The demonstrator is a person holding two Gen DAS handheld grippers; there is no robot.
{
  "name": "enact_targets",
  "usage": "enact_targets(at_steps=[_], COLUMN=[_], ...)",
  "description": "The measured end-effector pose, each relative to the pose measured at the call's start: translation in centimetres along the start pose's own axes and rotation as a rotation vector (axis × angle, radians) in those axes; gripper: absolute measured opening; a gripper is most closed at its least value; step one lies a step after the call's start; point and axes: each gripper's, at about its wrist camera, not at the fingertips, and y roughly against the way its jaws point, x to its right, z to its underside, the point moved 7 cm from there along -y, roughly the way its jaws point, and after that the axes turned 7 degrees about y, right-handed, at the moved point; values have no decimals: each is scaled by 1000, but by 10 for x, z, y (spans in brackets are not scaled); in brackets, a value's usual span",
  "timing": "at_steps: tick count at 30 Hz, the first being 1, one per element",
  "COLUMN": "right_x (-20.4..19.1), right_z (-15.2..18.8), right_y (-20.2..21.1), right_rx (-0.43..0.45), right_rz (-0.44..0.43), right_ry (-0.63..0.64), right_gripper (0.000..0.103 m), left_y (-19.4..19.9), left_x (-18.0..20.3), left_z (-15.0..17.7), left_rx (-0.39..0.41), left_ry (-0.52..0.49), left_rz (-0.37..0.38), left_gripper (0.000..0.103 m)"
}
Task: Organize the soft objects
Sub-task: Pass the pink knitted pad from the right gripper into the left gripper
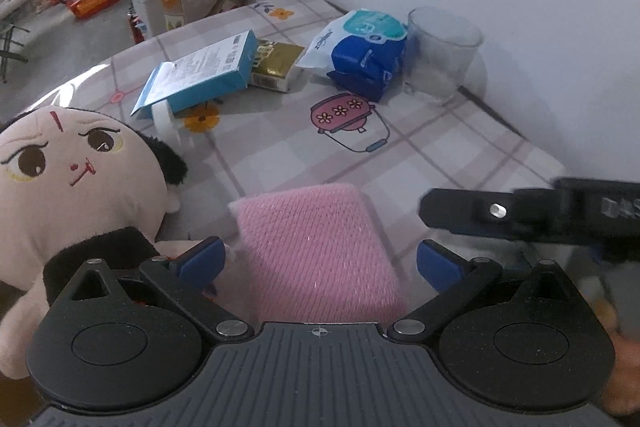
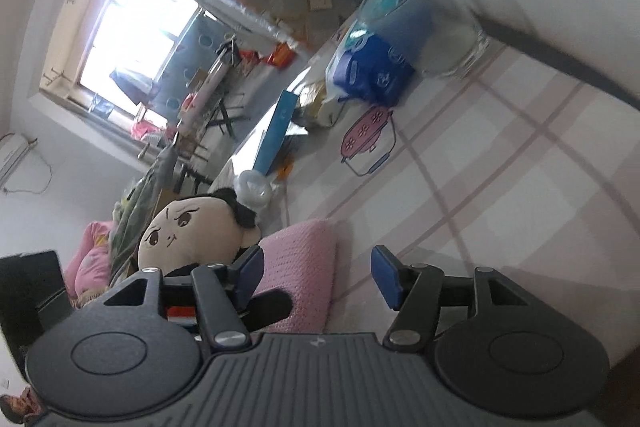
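left hand-held gripper (image 1: 318,261): jaws wide, the pink knitted pad (image 1: 316,247) lies between the blue fingertips (image 1: 202,261) but they stand clear of it; its near edge is hidden under the gripper body.
right hand-held gripper (image 2: 318,277): jaws spread, nothing between them - only bare bench (image 2: 520,187); in the left view it shows as a blurred black bar cut off at the right edge.
plush doll (image 1: 68,187): lies on the bench just left of the pad, its lower body hidden behind the gripper.
glass cup (image 1: 440,55): upright near the wall, smeared in the right view.
blue tissue pack (image 1: 368,51): beside the cup.
far boxes (image 1: 208,71): print too small to read.
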Motion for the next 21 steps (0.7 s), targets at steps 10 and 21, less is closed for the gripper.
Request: enact_targets(at_steps=[10, 21], right_x=[1, 4], right_z=[2, 2], right_y=[3, 8], right_rx=[22, 71], right_rz=[-13, -31], right_ry=[7, -7], right_gripper=[58, 58], left_y=[-7, 22], left_x=[1, 13], left_z=[17, -3], left_rx=[2, 31], left_ry=[-118, -4], left_rz=[-98, 121], left_gripper=[103, 103])
